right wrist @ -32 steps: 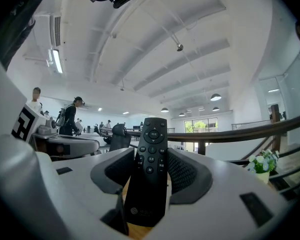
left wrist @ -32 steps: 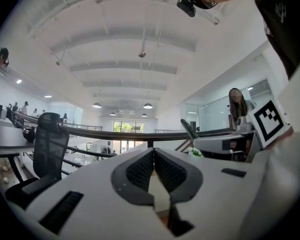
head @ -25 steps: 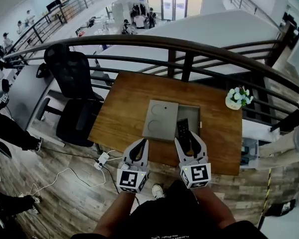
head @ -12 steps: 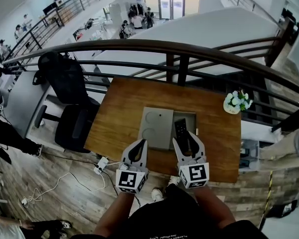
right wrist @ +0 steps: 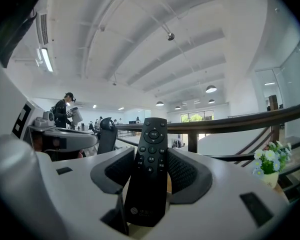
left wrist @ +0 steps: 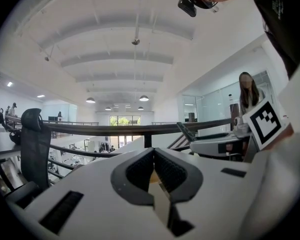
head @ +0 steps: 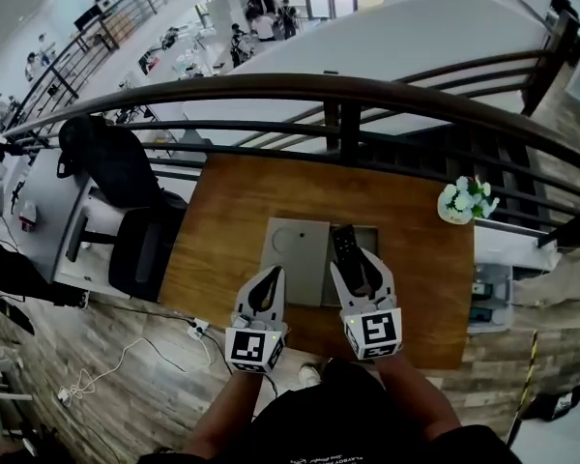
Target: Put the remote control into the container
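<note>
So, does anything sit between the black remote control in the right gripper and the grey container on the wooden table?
Nothing visible. The right gripper holds the black remote control over the grey container, above its open side; the flat grey lid lies shifted left, clear of it.

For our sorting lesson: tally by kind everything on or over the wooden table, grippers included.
Grippers: 2, left gripper, right gripper
Remote control: 1
Container: 1
Grey lid: 1
Flower pot: 1
Total: 6
</note>
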Demonstrator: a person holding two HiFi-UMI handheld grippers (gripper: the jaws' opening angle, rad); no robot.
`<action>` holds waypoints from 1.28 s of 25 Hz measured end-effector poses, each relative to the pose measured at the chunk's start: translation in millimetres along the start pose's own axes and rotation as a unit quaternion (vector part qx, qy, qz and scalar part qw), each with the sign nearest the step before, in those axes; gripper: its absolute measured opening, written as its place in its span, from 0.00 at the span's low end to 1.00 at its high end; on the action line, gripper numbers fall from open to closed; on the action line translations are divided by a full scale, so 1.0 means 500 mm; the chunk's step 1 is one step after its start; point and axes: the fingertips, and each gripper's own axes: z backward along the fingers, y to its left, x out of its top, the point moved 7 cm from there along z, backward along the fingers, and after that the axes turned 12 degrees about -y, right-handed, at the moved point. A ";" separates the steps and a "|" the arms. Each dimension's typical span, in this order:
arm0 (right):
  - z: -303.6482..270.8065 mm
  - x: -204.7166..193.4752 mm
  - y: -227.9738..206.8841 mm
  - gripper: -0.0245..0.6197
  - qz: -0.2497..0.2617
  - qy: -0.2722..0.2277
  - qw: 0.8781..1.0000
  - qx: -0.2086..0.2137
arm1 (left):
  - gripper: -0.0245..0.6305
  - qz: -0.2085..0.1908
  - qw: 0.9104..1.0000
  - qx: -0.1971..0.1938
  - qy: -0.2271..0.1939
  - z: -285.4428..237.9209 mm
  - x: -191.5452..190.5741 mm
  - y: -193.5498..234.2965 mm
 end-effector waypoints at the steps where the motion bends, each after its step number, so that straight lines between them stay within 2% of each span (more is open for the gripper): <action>1: -0.009 -0.004 -0.007 0.37 -0.002 0.001 1.000 0.001 | 0.05 0.000 1.000 0.000 0.002 -0.012 -0.004 0.002; 4: -0.033 -0.013 -0.032 0.37 -0.010 0.004 1.000 -0.001 | 0.05 0.000 1.000 0.003 0.009 -0.046 -0.013 0.005; 10: -0.059 -0.029 -0.070 0.37 -0.016 0.008 1.000 -0.007 | 0.05 -0.024 1.000 0.001 0.017 -0.108 -0.025 0.011; 17: -0.082 -0.042 -0.086 0.37 -0.004 0.019 1.000 -0.023 | 0.05 0.002 0.999 -0.032 0.020 -0.161 -0.051 0.025; 27: -0.093 -0.061 -0.086 0.37 0.008 0.046 0.996 -0.080 | 0.05 0.023 0.996 -0.082 0.023 -0.209 -0.080 0.050; 32: -0.101 -0.093 -0.074 0.37 0.011 0.075 0.992 -0.099 | 0.05 0.038 0.994 -0.100 0.034 -0.213 -0.110 0.066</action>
